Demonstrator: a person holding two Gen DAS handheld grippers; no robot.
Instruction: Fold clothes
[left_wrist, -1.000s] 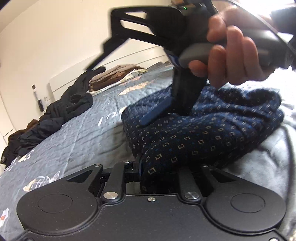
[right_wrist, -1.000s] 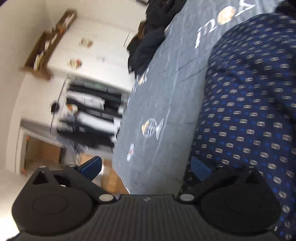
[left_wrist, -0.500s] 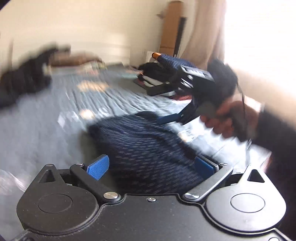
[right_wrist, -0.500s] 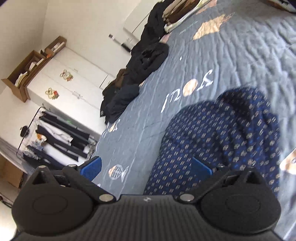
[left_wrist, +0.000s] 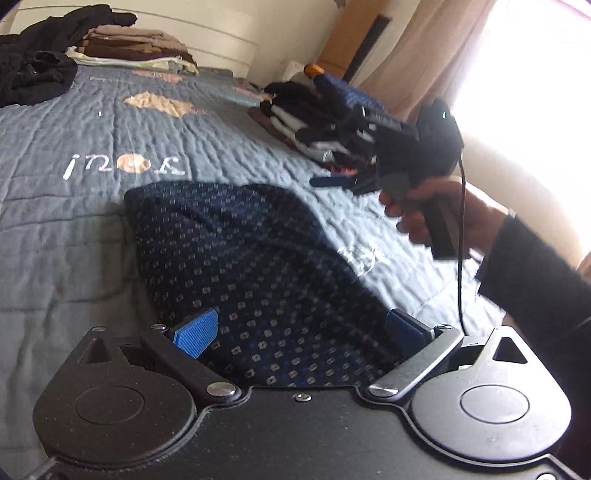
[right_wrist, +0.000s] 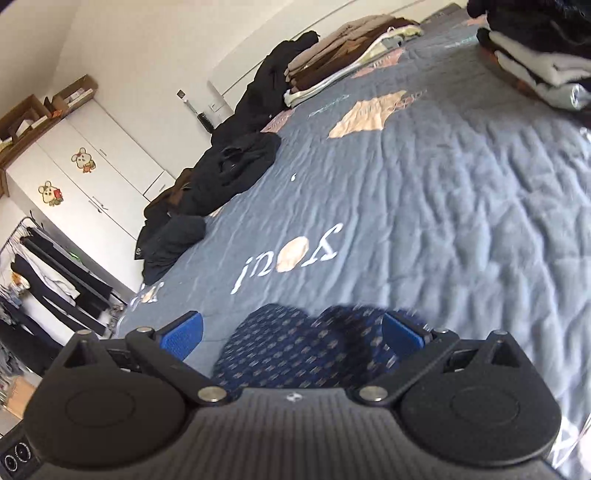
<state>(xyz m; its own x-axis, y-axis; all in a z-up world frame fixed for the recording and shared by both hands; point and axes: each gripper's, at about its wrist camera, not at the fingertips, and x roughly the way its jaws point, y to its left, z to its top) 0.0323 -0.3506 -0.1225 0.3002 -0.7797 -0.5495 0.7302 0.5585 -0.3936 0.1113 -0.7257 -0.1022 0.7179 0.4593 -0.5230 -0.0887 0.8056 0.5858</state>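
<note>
A navy garment (left_wrist: 240, 251) with a small square pattern lies folded in a bundle on the grey-blue quilt (left_wrist: 74, 229). My left gripper (left_wrist: 301, 332) hovers over its near end, open, with the cloth below the blue pads and no pad pressing on it. In the left wrist view a hand holds my right gripper (left_wrist: 325, 157) in the air to the right of the garment, its fingers apart and empty. The right wrist view shows that gripper (right_wrist: 291, 332) open above the far edge of the garment (right_wrist: 295, 347).
A stack of folded dark and white clothes (left_wrist: 295, 122) sits on the bed's right side. Folded brown clothes (left_wrist: 136, 44) and a heap of black clothes (left_wrist: 33, 70) lie by the headboard. A white wardrobe (right_wrist: 92, 177) and a clothes rack (right_wrist: 44, 277) stand beyond the bed.
My left gripper let go of the garment and its jaws spread wide. Both grippers drew back and rose from the bundle, and the right one swung off to the right.
</note>
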